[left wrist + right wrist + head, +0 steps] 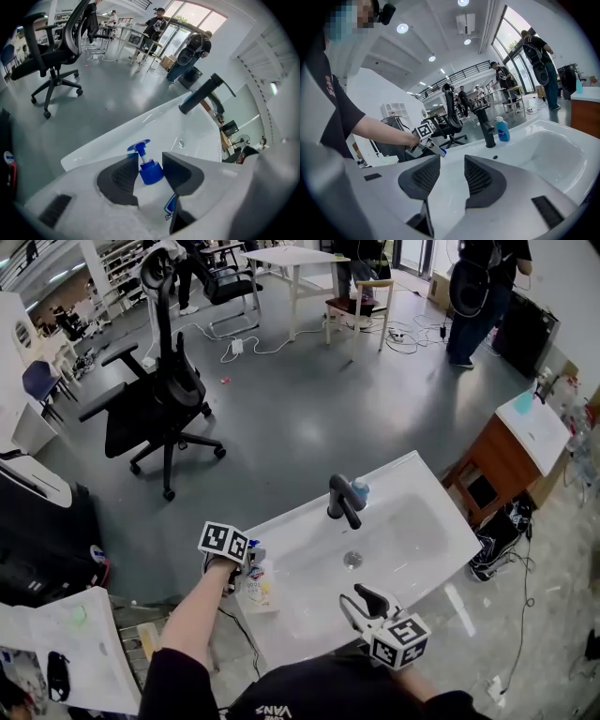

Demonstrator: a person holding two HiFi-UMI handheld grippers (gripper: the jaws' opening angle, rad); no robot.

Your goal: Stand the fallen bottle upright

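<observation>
Blue pump points away toward the sink; bottle lies flat, pinched in my left gripper; right gripper open, empty.

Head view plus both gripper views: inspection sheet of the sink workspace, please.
Surface: white sink with a black faucet at the back; basin bare.
Job's things: pump bottle at the sink's left edge, lying down, pump end away from the person.
Clutter: small blue bottle standing behind the faucet.
Grippers: left gripper closed on the pump bottle's blue collar; right gripper open and empty over the sink's near edge.
Cables: white cable on the floor by the far table; more cables on the floor right of the sink.
Surroundings: black office chair, wooden cabinet, people standing at the far end.
</observation>
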